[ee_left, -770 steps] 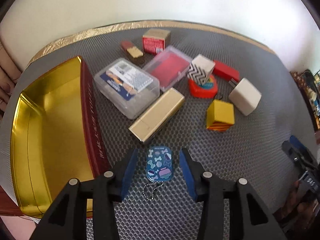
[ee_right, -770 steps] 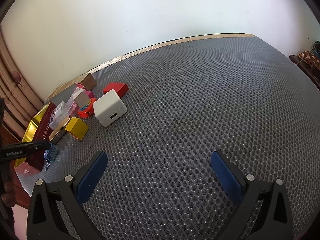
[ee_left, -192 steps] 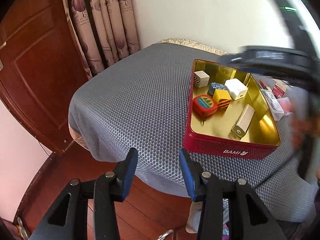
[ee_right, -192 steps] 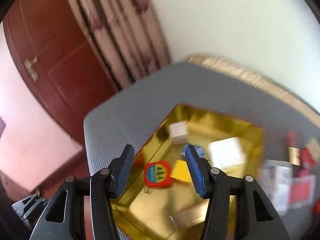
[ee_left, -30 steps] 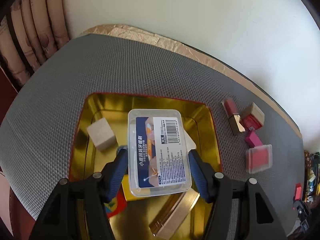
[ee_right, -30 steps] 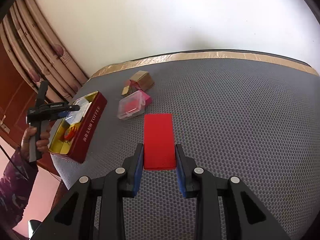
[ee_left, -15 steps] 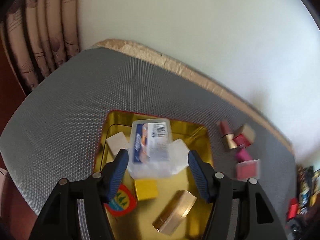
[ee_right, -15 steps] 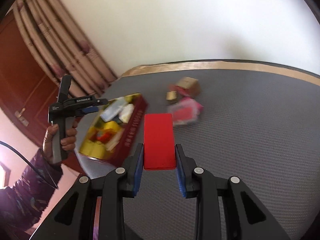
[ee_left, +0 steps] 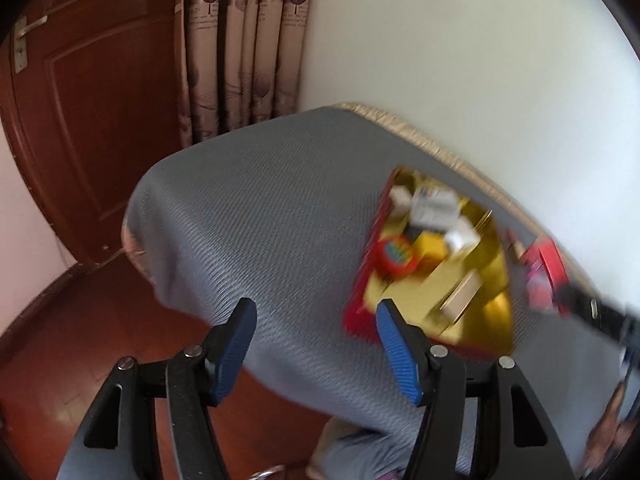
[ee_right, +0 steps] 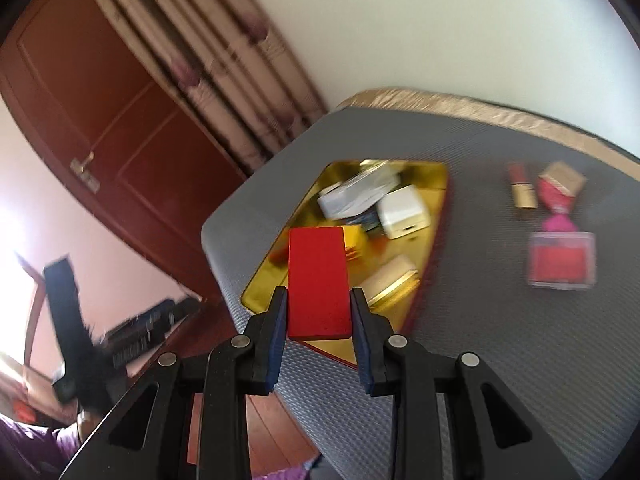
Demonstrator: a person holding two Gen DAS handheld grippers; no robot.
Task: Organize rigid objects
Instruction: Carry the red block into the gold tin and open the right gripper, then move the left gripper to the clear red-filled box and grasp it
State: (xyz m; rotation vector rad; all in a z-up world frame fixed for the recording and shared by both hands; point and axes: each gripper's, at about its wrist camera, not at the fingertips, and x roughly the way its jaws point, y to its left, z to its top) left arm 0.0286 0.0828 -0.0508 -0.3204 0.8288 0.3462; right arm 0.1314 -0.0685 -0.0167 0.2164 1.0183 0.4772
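Note:
My right gripper (ee_right: 319, 326) is shut on a flat red block (ee_right: 317, 280) and holds it in the air above the near end of the gold-lined red tin (ee_right: 434, 184). The tin holds the clear plastic box (ee_right: 360, 190), a white cube (ee_right: 404, 210), a yellow block (ee_right: 356, 240) and a gold bar (ee_right: 390, 280). My left gripper (ee_left: 316, 350) is open and empty, off the table's left front corner, with the tin (ee_left: 492, 312) to its upper right. The clear box (ee_left: 434, 206) lies in the tin's far end.
On the grey mat right of the tin lie a clear case with a red insert (ee_right: 560, 260), a pink piece (ee_right: 558, 222), a gold-and-red lipstick (ee_right: 522, 192) and a small brown box (ee_right: 562, 180). A wooden door (ee_left: 80, 120) and curtains (ee_left: 240, 40) stand behind the table's corner.
My left gripper has let go of the clear plastic box into the tin and pulled back left off the table. My right gripper has carried the red block over the tin.

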